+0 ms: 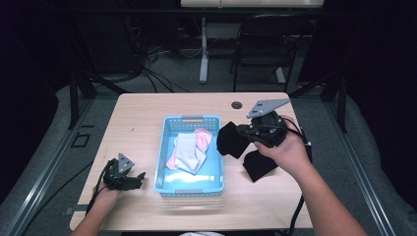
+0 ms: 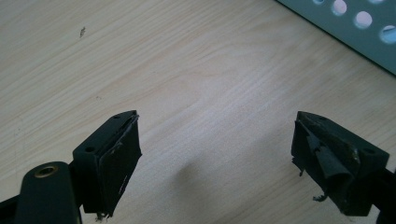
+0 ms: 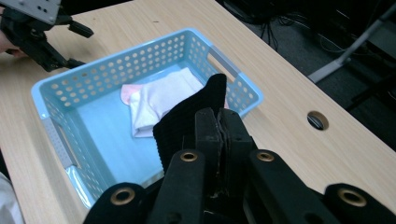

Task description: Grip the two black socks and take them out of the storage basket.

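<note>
A light blue perforated basket [image 1: 164,147] stands mid-table and holds a white sock [image 1: 187,150] and a pink sock [image 1: 204,137]. My right gripper [image 1: 242,132] hovers just right of the basket, shut on a black sock [image 1: 228,140] that hangs beside the basket's right rim. In the right gripper view the jaws [image 3: 219,119] pinch the black sock [image 3: 187,116] above the basket [image 3: 56,84], with the white sock [image 3: 159,98] below. A second black sock [image 1: 258,166] lies on the table under that hand. My left gripper [image 1: 139,178] rests left of the basket, open and holding nothing [image 2: 219,135].
The wooden table [image 1: 142,113] has a round cable hole [image 1: 237,104] at its back edge. In the left gripper view a basket wall [image 2: 355,25] crosses the upper right corner. Chairs, a table leg and cables stand on the floor beyond the table.
</note>
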`<state>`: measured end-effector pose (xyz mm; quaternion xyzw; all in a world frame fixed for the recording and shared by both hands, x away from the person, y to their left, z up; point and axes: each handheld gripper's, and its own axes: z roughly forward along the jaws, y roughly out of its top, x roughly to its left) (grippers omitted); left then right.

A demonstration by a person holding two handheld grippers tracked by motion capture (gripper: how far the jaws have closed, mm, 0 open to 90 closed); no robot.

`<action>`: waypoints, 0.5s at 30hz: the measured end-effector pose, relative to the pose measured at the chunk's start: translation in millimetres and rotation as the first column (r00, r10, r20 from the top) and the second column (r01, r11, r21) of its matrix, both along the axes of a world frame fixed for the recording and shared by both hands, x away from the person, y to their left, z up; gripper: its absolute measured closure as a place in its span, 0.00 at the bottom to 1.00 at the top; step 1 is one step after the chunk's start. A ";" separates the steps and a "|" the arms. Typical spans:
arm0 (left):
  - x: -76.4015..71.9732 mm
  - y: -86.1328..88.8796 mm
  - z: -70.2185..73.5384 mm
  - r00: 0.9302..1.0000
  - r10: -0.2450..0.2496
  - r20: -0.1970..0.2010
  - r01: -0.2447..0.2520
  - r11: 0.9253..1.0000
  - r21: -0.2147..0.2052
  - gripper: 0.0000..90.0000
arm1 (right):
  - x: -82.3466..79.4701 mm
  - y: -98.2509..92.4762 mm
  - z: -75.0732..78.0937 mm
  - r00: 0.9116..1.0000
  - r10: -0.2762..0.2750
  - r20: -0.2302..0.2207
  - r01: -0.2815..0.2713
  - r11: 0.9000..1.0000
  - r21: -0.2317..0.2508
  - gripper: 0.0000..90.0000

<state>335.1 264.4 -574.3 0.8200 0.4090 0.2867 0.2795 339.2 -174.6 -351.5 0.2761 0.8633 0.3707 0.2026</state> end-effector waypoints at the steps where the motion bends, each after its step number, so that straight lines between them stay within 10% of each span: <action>1: 0.0 0.1 0.0 1.000 0.000 0.000 0.000 1.000 0.001 0.17 | -3.3 -8.1 -4.7 1.000 -0.020 0.001 0.020 1.000 0.004 0.98; 15: 0.1 -0.5 -0.9 1.000 0.000 -0.004 0.000 1.000 0.006 0.17 | -9.5 -38.9 -41.9 0.994 -0.101 -0.052 0.101 0.995 0.006 0.98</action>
